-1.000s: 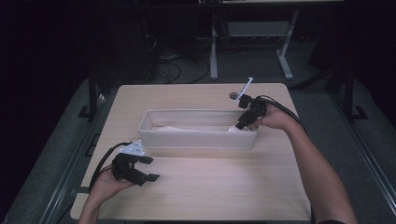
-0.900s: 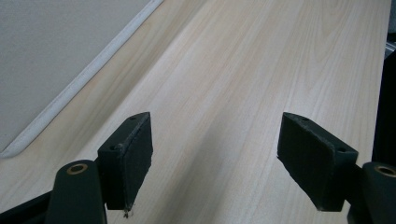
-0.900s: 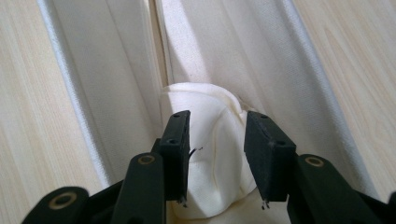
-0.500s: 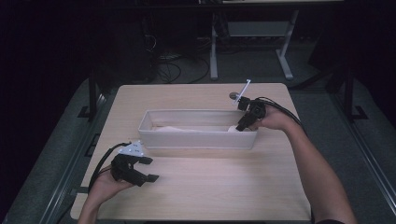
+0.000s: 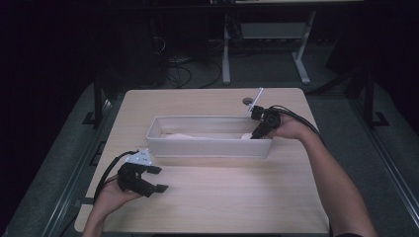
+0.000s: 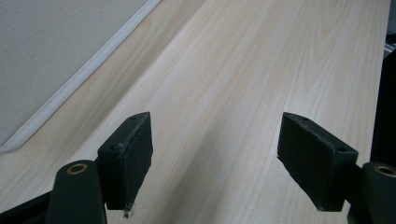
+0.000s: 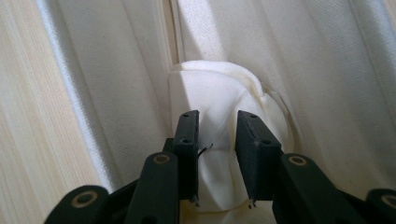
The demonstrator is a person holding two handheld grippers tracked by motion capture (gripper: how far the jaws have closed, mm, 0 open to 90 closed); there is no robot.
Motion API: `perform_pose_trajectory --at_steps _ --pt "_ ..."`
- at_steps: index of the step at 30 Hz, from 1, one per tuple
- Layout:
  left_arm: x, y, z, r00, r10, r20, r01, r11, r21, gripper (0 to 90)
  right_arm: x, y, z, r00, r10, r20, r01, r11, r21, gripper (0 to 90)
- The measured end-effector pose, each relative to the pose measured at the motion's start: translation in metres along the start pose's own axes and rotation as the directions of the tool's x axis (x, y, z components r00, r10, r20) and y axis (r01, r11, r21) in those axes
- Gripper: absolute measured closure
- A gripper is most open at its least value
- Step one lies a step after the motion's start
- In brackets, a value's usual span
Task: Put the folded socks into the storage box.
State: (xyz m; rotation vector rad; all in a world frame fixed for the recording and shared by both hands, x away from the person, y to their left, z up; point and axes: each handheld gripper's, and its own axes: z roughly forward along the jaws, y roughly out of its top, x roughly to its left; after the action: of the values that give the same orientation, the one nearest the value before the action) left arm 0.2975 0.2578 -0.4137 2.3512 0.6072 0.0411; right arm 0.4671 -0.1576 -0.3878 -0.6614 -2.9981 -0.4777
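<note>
A long white fabric bin (image 5: 207, 147) stands across the middle of the wooden table (image 5: 222, 202). In its right end lies a bunched white cloth (image 7: 215, 88), which the high view also catches (image 5: 245, 136). My right gripper (image 5: 256, 134) dips over the bin's right end. In the right gripper view (image 7: 218, 116) its jaws have just been closing and stand a narrow gap apart, with a fold of the cloth between the pads. My left gripper (image 5: 158, 178) rests near the table's front left, wide open (image 6: 217, 126) with only bare wood between its jaws.
A small grey round disc (image 5: 247, 100) sits in the tabletop behind the bin's right end. The bin's front wall (image 6: 42, 60) runs close on the left of the left gripper. Dark floor, cables and a desk frame (image 5: 226, 54) lie beyond the table.
The right gripper's tips have sunk slightly deeper into the bin's right end. The left hand and its gripper have stayed where they were.
</note>
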Motion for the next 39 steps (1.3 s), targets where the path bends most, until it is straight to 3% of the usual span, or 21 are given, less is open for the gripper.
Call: perform_pose_trajectory --at_steps 11,20,39 --pt "-0.001 0.001 0.0 1.0 0.005 0.004 -0.005 1.0 -0.002 26.3 0.005 -0.004 -0.015 1.0 0.0 0.003 0.0 0.9999 -0.012 75.3" --pt "-0.001 0.0 -0.002 1.0 0.002 0.002 -0.002 1.0 -0.006 26.3 0.007 -0.004 -0.004 0.9998 -0.005 -0.022 0.005 0.9997 0.026 78.8" --pt "-0.002 0.001 -0.003 1.0 0.003 0.001 -0.003 0.9999 -0.014 26.2 0.009 -0.005 -0.033 0.9998 0.005 0.021 -0.004 0.9988 -0.048 72.9"
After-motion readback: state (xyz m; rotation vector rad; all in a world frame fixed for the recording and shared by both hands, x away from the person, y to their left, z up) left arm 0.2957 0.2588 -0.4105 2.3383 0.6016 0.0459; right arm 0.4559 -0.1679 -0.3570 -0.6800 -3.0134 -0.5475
